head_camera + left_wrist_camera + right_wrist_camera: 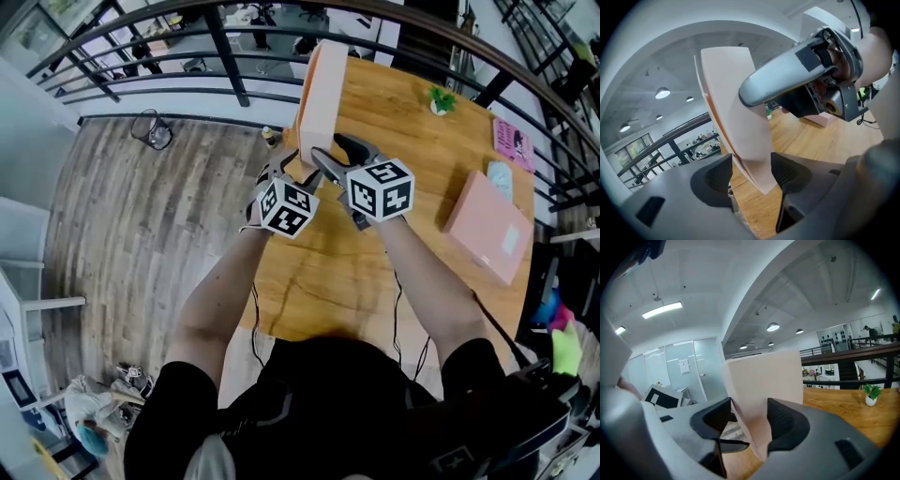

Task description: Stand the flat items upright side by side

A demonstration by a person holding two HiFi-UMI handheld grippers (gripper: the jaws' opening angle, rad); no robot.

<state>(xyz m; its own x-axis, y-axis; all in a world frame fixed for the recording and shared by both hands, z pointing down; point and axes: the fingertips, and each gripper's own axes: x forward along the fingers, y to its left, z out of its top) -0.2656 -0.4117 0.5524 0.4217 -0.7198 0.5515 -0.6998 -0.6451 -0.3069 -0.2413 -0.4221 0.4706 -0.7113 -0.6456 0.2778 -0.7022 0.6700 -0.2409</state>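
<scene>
A flat pale pink box [323, 94] stands on end near the left edge of the wooden table [412, 281], tilted a little. Both grippers hold its lower part. My left gripper [289, 166] is shut on it from the left, and in the left gripper view the box [736, 117] fills the gap between the pads [751, 171], its bottom corner just above the wood. My right gripper [325, 156] is shut on it from the right, and the box [764, 380] sits between those pads [749, 420]. A second pink box [487, 225] lies flat at the table's right.
A small potted plant [439, 98] stands at the table's far side. A pink booklet [513, 142] and a pale blue item [500, 176] lie near the right edge. Black railing [225, 47] runs behind, and the table's left edge drops to wood flooring [141, 234].
</scene>
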